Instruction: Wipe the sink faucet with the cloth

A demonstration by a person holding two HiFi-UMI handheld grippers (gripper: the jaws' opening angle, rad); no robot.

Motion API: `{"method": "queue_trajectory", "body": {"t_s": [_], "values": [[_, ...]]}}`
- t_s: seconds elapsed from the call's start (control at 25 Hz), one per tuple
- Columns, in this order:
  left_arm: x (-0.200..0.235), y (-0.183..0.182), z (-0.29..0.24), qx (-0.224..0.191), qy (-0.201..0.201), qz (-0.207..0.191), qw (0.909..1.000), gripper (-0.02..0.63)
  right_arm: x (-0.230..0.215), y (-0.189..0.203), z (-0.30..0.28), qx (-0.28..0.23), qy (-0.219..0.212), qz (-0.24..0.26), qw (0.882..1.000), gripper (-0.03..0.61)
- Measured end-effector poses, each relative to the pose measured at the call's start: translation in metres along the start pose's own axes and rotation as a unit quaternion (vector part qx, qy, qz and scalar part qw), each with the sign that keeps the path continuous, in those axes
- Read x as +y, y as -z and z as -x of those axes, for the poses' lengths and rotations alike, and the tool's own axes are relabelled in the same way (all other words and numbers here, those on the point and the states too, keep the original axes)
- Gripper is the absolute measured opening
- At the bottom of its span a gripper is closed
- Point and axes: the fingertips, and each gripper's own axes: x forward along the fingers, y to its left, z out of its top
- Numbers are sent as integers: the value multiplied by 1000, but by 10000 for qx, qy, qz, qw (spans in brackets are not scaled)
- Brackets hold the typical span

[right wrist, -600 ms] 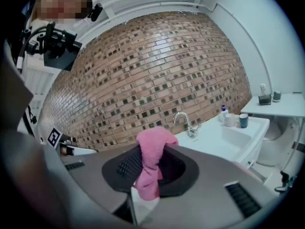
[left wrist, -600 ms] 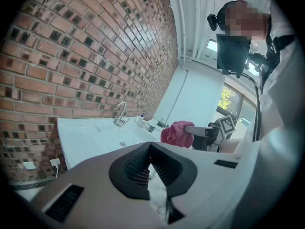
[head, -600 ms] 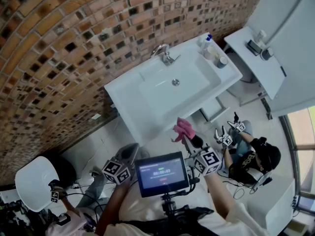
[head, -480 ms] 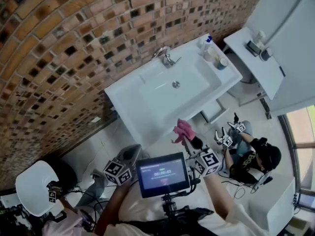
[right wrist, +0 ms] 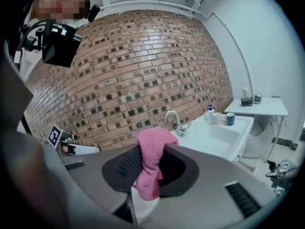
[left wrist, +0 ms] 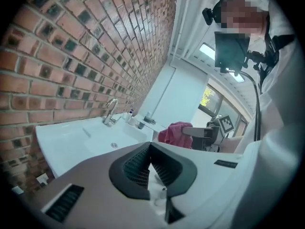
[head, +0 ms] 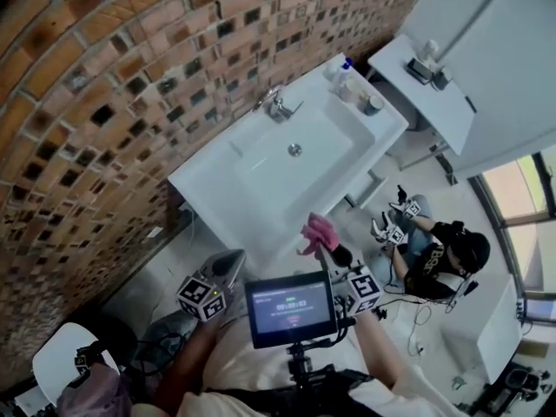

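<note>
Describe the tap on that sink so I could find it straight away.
Start at the brick wall, then the white sink set against it. At the middle of the sink's wall-side edge stands the faucet: shiny metal with a curved spout, unlike the blue-capped bottle and cups clustered at one corner.

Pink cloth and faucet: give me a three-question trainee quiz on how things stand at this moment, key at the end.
1. Which gripper is shut on the pink cloth? A: left. B: right. C: neither.
2. Fill the gap: the faucet stands at the edge of the sink nearest the ___ wall.
3. True or false: the cloth is touching the faucet.

Key
1: B, the right gripper.
2: brick.
3: false; the cloth is held on the near side of the sink, far from the faucet.
</note>
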Motion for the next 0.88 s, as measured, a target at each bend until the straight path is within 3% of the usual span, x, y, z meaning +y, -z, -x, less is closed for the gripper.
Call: {"method": "queue_trajectory", "body": {"t_s": [0.24,0.44,0.88], "values": [[17,1,-7,178,485,-104,9986,-9,3,29,7,-221,442,378,9981,94],[18,6,-10,317,659,-110,9973,-9,16,28,10,167,684,2,9975,94],[16,-2,-35,384,351,-13,9986,-9,-18,13,-8,224,472,-115,9986,94]]}}
